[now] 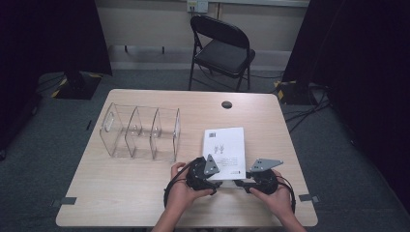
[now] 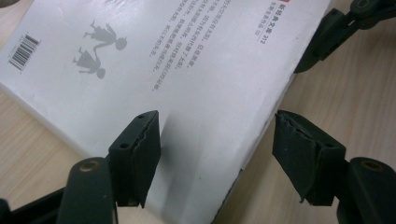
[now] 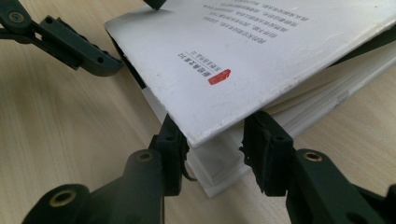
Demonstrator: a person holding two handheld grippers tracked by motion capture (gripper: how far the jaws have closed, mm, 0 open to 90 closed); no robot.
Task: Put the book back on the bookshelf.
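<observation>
**Two grippers working at the near edge of a white book**

A white book [image 1: 224, 151] is lying flat on the wooden table [image 1: 145, 193], right of centre in the high view, its back cover with a barcode and two small grey figures facing up. Both hands are coming in from the bottom of that frame and meeting at the book's near edge.

The left gripper [image 2: 217, 156] is hovering over the book's lower corner. In the left gripper view its jaws are standing apart, one over the cover, the other over bare wood beyond the edge, and neither pad is pressing on anything.

The right gripper [image 3: 215, 156] is sitting at the book's corner in the lower middle of the right gripper view. Its jaws are straddling that corner, where the cover is lifting off the page block. The pads seem to be touching the pages on both sides, though the overhanging cover is hiding the contact, so a firm clamp cannot be confirmed.

A clear plastic divider rack [image 1: 140, 133] is standing left of the book, well apart. A black folding chair [image 1: 220, 48] is standing beyond the table.
</observation>
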